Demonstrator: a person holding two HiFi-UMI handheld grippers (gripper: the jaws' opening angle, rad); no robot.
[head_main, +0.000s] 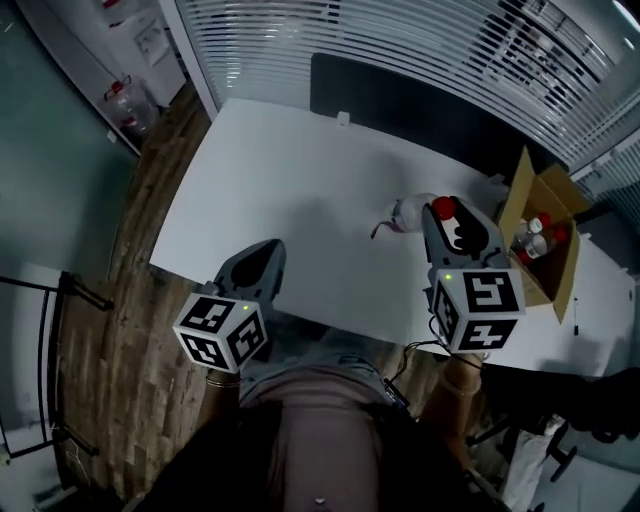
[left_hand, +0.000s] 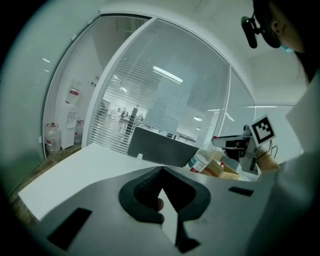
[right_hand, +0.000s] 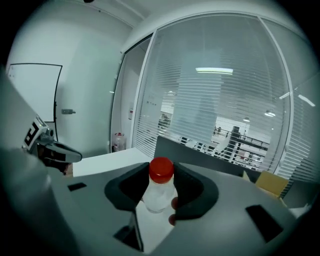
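Grips one red-capped bottle (right_hand: 161, 172) in the right gripper (head_main: 447, 214), at 4 o'clock on the one white table (head_main: 290, 170). Holds the left gripper (head_main: 266, 247) clenched, empty, at 7 o'clock. At 3 o'clock, one cardboard box (head_main: 562, 190) with roughly three bottles (head_main: 538, 228).

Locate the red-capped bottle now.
Right side of head view: red-capped bottle clamped by the right gripper over the white table, left of the cardboard box.

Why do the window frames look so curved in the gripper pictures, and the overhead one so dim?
Left and right gripper views: wide-angle lenses bow the window frame and blacken the corners. Head view: dim, darkest at the edges, white table brightest. Right gripper view: bottle is sharp.
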